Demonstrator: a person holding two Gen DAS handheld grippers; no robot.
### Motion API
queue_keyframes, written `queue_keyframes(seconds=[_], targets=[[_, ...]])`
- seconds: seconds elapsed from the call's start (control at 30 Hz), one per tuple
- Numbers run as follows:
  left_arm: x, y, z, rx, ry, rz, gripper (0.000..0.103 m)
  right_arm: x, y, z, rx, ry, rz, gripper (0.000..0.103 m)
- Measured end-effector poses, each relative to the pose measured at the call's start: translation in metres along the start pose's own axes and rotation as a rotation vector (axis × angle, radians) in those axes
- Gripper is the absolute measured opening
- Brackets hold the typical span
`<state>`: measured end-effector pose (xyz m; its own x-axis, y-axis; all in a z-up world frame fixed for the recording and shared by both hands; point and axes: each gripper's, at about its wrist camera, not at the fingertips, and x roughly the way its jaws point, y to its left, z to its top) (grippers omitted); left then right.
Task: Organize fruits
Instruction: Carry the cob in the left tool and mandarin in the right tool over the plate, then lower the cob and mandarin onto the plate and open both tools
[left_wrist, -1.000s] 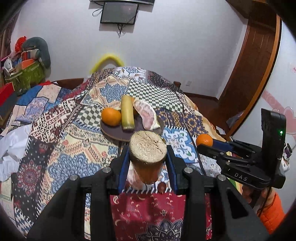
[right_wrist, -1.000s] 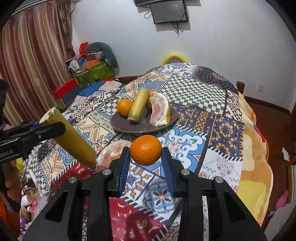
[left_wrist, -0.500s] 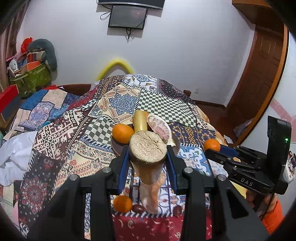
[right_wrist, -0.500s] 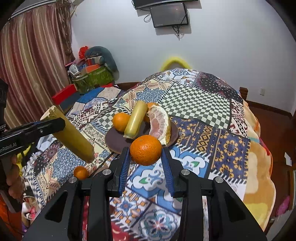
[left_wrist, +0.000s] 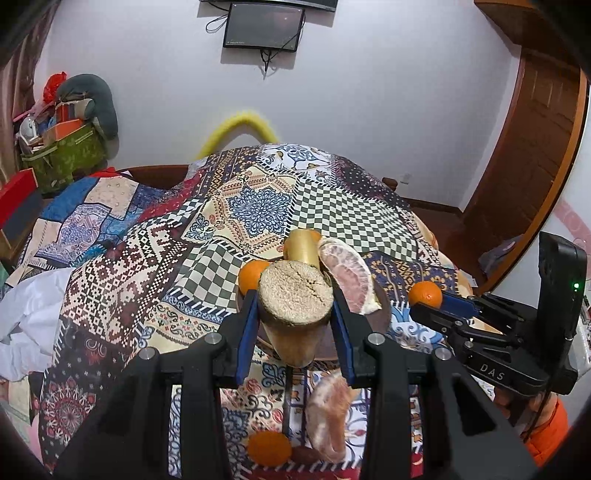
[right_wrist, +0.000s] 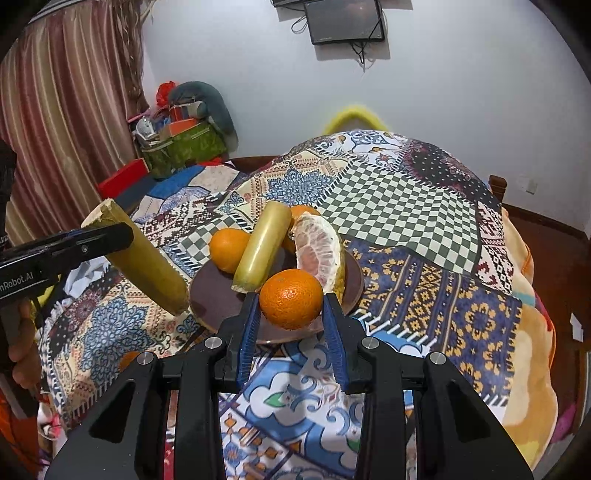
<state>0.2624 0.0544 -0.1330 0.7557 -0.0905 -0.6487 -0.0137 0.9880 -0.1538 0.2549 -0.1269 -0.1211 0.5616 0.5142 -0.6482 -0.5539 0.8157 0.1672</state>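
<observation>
Room: white wall w/ small screen (left_wrist: 263, 30) up high, striped curtain (right_wrist: 70, 110) far left, wooden door (left_wrist: 532, 155) right.
Surface: desk (left_wrist: 258, 206) under a patchwork cloth, humped toward the far side.
Cane piece: yellow-brown sugarcane section (left_wrist: 294, 295), cut end facing the cam, clamped betw. the blue pads of the left tool (left_wrist: 295, 314). Rt view shows it slanting down, low end just by the near-left plate rim.
Held orange: orange (right_wrist: 291, 298) pinched in the right tool (right_wrist: 291, 314), hanging over the near rim of the plate (right_wrist: 210, 295).
Handling, cane: stiff, fairly heavy for its size, smooth waxy skin, prob. slips if held near one end; grip sits near the top end, so it may swing. Mid-length hold would be steadier.
Handling, orange: light, firm, round; will roll once let go. Hold across the widest part, as it is now.
On plate: another cane piece (right_wrist: 263, 246) lying near-to-far, an orange (right_wrist: 229, 249) left of it, a peeled pomelo wedge (right_wrist: 320, 254) right, touching.
Off plate: near edge, a loose orange (left_wrist: 268, 447) and pomelo wedge (left_wrist: 330, 417) on the cloth.
Hand pose: both tools angled down toward the plate, side by side; fingers of the left hand (right_wrist: 20, 354) wrapped on its handle.
</observation>
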Motion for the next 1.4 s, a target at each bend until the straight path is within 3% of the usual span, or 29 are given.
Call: queue_keyframes(seconds=[0.53, 1.1, 1.4], targets=[[0.049, 0.0, 0.009, 0.027, 0.069, -0.001, 0.037, 0.038, 0.001, 0.011, -0.033, 0.059, 0.019, 0.032], [0.095, 0.013, 0.026, -0.034, 0.098, 0.009, 0.038, 0.074, 0.002, 0.023, -0.065, 0.108, 0.027, 0.032], [0.109, 0.011, 0.026, -0.012, 0.109, 0.016, 0.037, 0.089, 0.004, 0.023, -0.081, 0.139, 0.031, 0.032]])
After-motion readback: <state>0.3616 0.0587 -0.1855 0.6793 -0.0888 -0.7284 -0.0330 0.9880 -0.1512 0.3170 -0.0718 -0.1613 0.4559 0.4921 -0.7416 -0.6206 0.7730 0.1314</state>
